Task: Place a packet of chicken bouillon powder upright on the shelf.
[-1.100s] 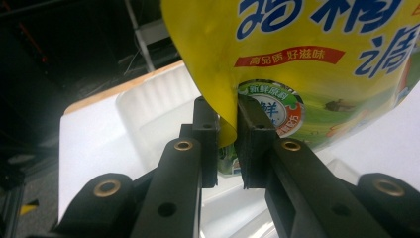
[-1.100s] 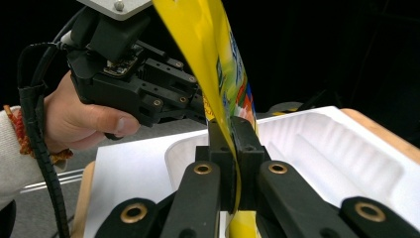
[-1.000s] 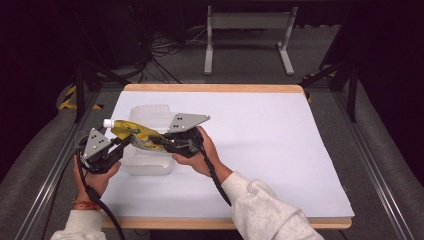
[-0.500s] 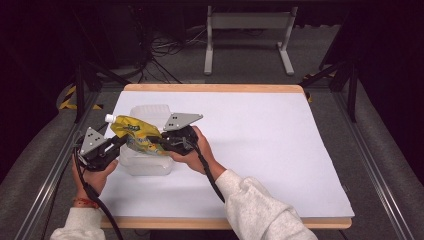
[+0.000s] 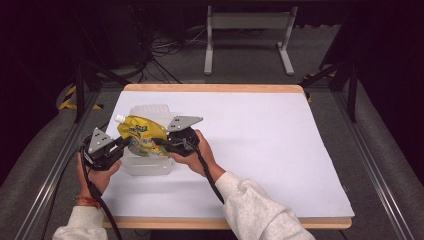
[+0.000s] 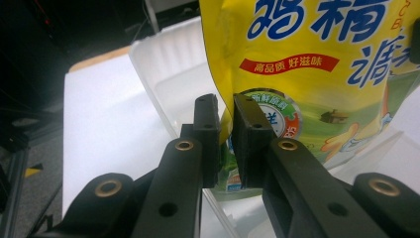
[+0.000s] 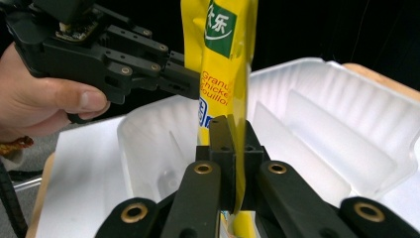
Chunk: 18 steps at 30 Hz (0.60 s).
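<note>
Lifted more upright, pouch (image 5: 140, 136) is clamped between left gripper (image 5: 121, 144) and right gripper (image 5: 159, 143).

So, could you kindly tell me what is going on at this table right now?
A person holds a yellow pouch between two hand-held grippers above an open white plastic container on the white table. The left gripper pinches the pouch's lower edge, and the right gripper is clamped on its opposite edge. The pouch hangs over the container's tray and is not lying in it yet.
</note>
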Tool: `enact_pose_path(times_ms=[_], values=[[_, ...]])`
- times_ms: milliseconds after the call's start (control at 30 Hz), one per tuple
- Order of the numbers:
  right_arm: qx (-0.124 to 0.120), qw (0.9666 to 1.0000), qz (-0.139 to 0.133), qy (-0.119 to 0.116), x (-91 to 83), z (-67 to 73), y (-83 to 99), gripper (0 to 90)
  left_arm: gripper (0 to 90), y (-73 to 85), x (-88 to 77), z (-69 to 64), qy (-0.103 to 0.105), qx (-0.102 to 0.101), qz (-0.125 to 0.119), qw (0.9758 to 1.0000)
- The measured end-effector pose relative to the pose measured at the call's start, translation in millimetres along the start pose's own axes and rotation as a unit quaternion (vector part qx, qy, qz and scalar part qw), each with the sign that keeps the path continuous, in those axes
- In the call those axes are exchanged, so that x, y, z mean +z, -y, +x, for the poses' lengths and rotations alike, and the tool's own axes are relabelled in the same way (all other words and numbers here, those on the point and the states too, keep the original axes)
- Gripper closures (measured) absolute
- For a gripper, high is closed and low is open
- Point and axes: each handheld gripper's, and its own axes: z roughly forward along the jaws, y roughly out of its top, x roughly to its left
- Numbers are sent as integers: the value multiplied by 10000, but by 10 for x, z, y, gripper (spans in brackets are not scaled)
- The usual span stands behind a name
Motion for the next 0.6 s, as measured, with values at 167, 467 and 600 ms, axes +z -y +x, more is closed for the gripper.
enact_pose_path(times_ms=[167,467,600], values=[[-61,9999,97,114,48,3,59,899,818,19,36,-13,-49,76,79,9999],[-36,9998,68,166,76,25,106,898,823,28,43,-37,-107,157,96,9998],[-36,9998,50,174,86,40,129,898,823,33,40,-40,-104,171,94,9998]])
